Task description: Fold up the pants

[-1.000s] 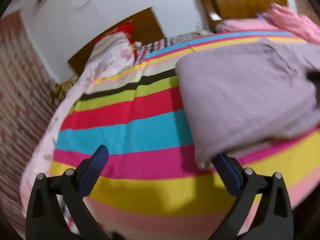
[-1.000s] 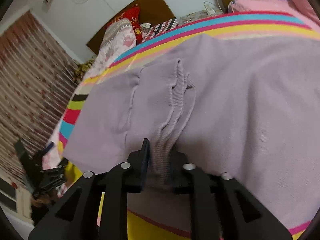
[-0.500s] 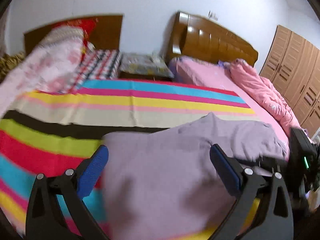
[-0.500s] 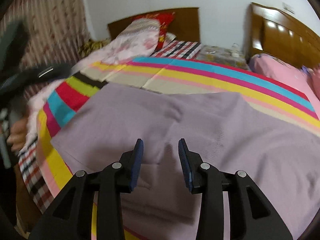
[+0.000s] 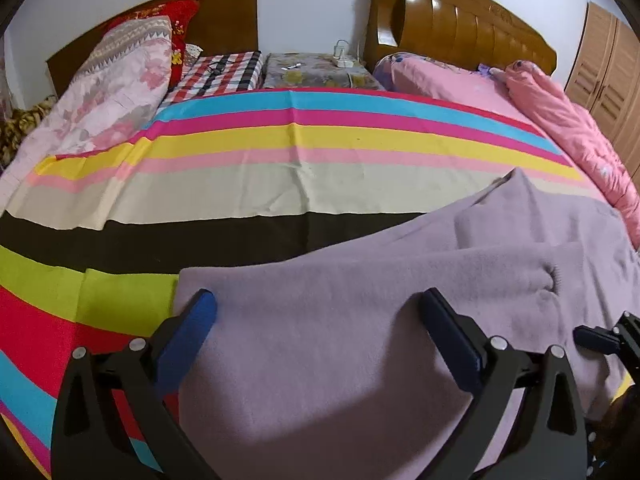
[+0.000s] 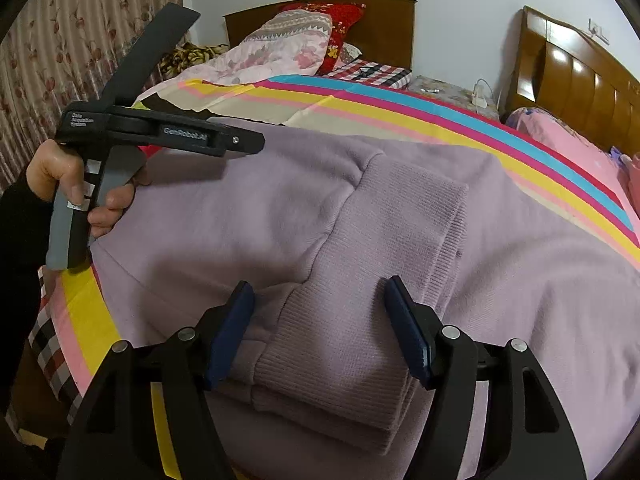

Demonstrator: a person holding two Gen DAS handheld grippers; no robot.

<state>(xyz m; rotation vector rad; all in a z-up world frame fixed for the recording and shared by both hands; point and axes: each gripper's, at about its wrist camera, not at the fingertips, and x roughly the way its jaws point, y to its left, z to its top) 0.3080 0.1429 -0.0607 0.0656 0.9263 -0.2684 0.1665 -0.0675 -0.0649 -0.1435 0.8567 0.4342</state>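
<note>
Lilac knit pants (image 6: 360, 216) lie folded over on the striped bedspread (image 5: 280, 184), cuffs on top. Left gripper (image 5: 316, 320) and right gripper (image 6: 320, 312) hover spread and empty, so the next fold probably calls for a fresh pinch.

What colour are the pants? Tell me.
Plain lilac pants, ribbed at the cuffs; clearest in the right wrist view.

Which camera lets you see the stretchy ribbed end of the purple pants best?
The right wrist view. The ribbed cuff of the purple pants lies folded right ahead of the open right gripper. The left wrist view shows mostly smooth purple cloth beneath the open left gripper, with no ribbing visible.
</note>
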